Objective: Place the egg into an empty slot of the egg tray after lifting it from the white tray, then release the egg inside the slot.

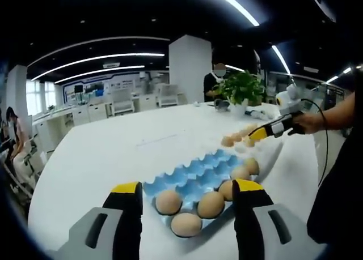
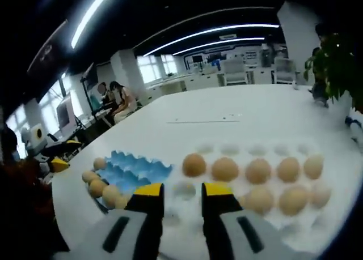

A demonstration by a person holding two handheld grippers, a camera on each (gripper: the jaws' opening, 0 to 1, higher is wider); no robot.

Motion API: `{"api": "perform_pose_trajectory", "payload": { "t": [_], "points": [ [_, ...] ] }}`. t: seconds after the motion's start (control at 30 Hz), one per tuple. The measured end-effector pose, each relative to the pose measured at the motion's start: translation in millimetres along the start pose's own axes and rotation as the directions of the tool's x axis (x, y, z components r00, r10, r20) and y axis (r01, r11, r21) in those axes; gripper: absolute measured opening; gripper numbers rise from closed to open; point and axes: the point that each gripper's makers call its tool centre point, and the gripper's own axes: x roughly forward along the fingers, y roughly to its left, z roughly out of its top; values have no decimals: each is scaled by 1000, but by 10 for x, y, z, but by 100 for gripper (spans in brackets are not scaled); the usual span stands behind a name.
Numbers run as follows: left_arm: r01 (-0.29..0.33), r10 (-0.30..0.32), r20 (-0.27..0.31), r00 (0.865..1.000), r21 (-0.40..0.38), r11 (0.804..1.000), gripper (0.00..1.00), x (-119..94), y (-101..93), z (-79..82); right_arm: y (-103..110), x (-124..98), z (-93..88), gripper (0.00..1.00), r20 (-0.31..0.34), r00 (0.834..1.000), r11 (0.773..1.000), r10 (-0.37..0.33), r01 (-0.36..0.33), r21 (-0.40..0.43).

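Note:
The blue egg tray (image 1: 195,172) lies just ahead of my left gripper (image 1: 187,187), with several brown eggs (image 1: 210,204) in its near slots. The left jaws stand wide open and empty on either side of the tray's near end. Beyond it lies the white tray (image 1: 271,152) with more eggs (image 1: 228,140). A person's hand holds my right gripper (image 1: 260,134) over that tray. In the right gripper view, my right gripper (image 2: 182,190) is open over an empty dimple of the white tray (image 2: 229,150), just short of a row of eggs (image 2: 194,165). The blue tray (image 2: 136,168) lies to its left.
Both trays rest on a large white table (image 1: 113,152). A potted plant (image 1: 244,88) stands at the table's far end, with a person behind it. My left gripper (image 2: 58,162) shows at the left edge of the right gripper view. Desks, chairs and seated people (image 2: 116,98) fill the room behind.

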Motion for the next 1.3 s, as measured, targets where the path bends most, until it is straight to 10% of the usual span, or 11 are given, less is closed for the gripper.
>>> {"api": "perform_pose_trajectory", "payload": {
  "t": [0.53,0.67,0.77,1.3],
  "points": [
    [-9,9,1,1000,0,1000,61,-30,24,7,-336,183,-194,25,-107,984,963,-146,116,-244],
    [-18,18,10,1000,-1,1000,62,-34,43,23,-310,232,-231,27,-134,977,878,-168,86,-472],
    [-17,17,7,1000,2,1000,61,-24,52,16,-319,196,-231,26,-124,981,913,-152,91,-398],
    [-4,4,1,1000,11,1000,61,0,38,6,-86,51,35,25,-60,994,951,-95,73,-302]
  ]
}}
